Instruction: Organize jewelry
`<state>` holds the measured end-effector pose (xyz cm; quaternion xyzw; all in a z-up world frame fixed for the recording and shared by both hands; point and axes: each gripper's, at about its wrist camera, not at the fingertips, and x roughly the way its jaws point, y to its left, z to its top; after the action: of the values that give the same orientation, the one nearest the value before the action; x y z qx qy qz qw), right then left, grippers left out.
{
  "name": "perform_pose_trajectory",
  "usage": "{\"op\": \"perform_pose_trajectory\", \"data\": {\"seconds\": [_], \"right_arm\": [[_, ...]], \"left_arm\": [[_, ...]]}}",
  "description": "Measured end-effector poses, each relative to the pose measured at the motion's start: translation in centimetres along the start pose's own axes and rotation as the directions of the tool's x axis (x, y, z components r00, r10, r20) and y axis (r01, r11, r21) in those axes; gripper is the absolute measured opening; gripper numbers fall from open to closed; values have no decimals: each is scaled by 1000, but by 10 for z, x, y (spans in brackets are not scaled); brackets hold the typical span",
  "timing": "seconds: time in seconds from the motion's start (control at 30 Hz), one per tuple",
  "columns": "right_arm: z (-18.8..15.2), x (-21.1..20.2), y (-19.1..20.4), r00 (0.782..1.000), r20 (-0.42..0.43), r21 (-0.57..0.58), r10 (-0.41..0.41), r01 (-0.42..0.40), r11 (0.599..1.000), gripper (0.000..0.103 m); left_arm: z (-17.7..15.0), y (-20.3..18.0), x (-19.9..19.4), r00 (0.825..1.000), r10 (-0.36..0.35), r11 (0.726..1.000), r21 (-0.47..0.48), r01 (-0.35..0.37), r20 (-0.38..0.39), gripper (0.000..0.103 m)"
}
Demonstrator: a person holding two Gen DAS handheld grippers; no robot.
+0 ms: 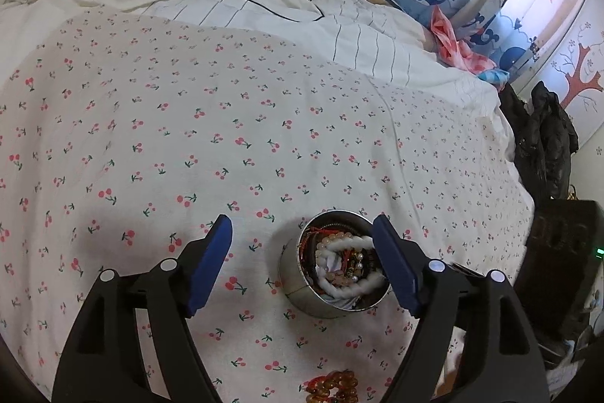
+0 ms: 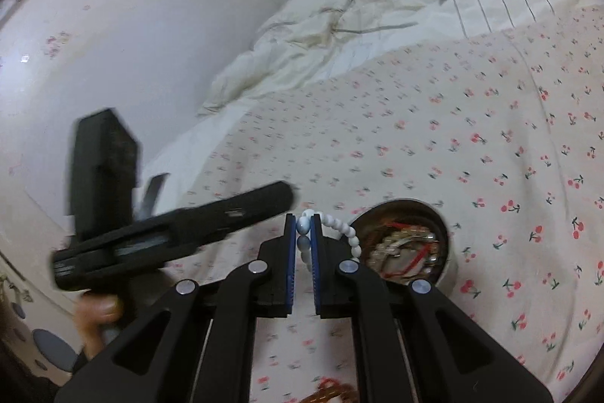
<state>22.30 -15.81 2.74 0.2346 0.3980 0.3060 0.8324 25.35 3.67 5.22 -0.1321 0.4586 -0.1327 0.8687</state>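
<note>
Tin (image 1: 334, 270) of jewelry sits on the bed (image 1: 226, 138), lower centre of frame, between the spread jaws of the left hand-held gripper (image 1: 302, 240), which grip nothing. Right hand-held gripper (image 2: 303, 233) is clamped on a white bead bracelet (image 2: 341, 227) just left of the tin. Best carry the bracelet over the rim, then let go low so the beads coil inside.

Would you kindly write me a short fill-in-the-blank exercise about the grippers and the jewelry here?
1. The right gripper is shut on a string of ____ beads.
2. The round metal tin stands on a bedsheet printed with ____.
3. The left gripper has its jaws ____, with nothing gripped.
4. The amber bead bracelet lies ____ the tin.

Missing words: white; cherries; open; outside
</note>
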Motion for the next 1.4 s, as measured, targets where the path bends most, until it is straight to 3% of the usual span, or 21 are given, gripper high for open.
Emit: {"op": "perform_pose_trajectory", "data": {"seconds": [0.17, 0.23, 0.3, 0.33, 0.57, 0.7, 0.83, 1.07, 1.17, 1.4], "right_arm": [[-8, 10, -14, 982, -39, -43, -185, 183, 982, 9], [-12, 10, -16, 974, -43, -68, -224, 221, 973, 10], [-14, 7, -16, 965, -35, -88, -260, 256, 963, 40], [-15, 3, -15, 962, -16, -95, -274, 271, 958, 43], [-25, -28, -4, 933, 53, -154, -355, 359, 920, 44], [-63, -39, 0, 923, -10, -204, -384, 374, 905, 44], [-101, -41, -8, 925, -86, -196, -371, 349, 916, 44], [-117, -26, 14, 930, -133, -283, -342, 295, 913, 44], [-125, -19, 21, 909, -129, -346, -397, 334, 877, 44], [-132, -2, 15, 876, -125, -380, -465, 391, 839, 44]], "left_arm": [[-2, -3, 1, 1000, -1, 1000, 6, 1, -5, 74], [-3, -4, 2, 1000, 1, 1000, 7, -1, -6, 74], [-4, -4, 2, 1000, 2, 1000, 8, -2, -8, 74], [-4, -4, 3, 1000, 3, 1000, 9, -3, -10, 74], [-9, -5, 3, 1000, 14, 999, 31, -13, -20, 74], [-17, -6, 0, 999, 35, 998, 52, -34, -25, 75], [-29, -11, -1, 997, 74, 992, 101, -70, -37, 75], [-78, 8, -9, 985, 143, 983, 131, -130, -96, 77], [-90, 16, -11, 980, 167, 979, 133, -152, -111, 77], [-93, 27, -17, 977, 186, 976, 132, -171, -107, 80]]}}
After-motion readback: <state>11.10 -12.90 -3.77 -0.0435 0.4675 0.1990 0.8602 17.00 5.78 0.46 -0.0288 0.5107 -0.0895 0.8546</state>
